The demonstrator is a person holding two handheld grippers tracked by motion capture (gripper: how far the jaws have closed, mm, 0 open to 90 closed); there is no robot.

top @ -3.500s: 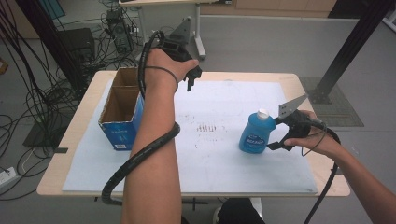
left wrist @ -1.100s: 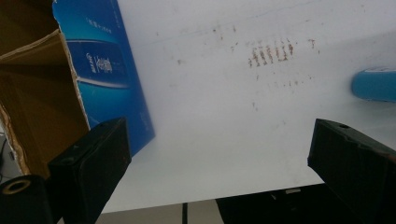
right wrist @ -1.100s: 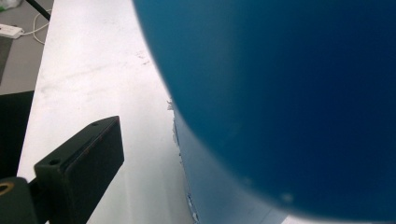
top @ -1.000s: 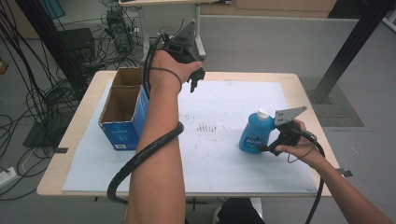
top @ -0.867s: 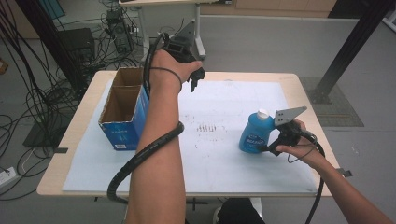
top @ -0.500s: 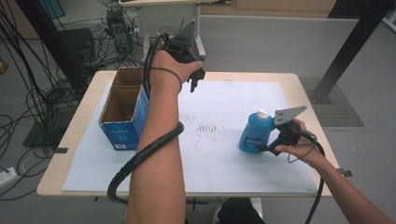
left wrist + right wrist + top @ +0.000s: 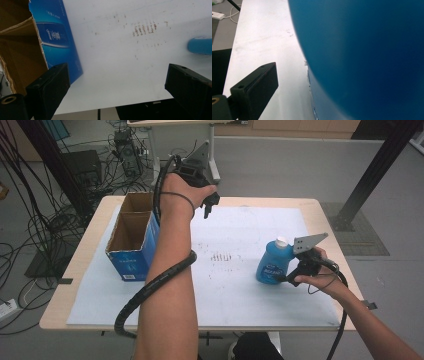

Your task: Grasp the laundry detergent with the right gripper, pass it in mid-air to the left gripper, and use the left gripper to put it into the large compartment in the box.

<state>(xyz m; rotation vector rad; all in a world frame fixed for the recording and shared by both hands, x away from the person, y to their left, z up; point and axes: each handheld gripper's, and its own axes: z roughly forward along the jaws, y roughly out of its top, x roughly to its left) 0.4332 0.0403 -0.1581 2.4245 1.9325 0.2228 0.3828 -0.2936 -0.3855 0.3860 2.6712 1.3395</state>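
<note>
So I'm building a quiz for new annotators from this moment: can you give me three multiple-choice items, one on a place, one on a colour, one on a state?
1. Where does the open brown cardboard box with blue printed sides stand?
A. At the table's left side
B. At the right edge
C. On the floor

2. What colour is the cap of the blue plastic bottle?
A. Red
B. White
C. Black

3. How do the jaws of the left hand-held gripper stand?
A. Clamped on the box
C. Clamped on the bottle
B. Wide apart with nothing between them

Answers: 1 A, the high view shows the box on the left part of the white sheet covering the wooden table. 2 B, the cap is white in the high view. 3 B, the left gripper view shows bare sheet between the two jaws.
</note>
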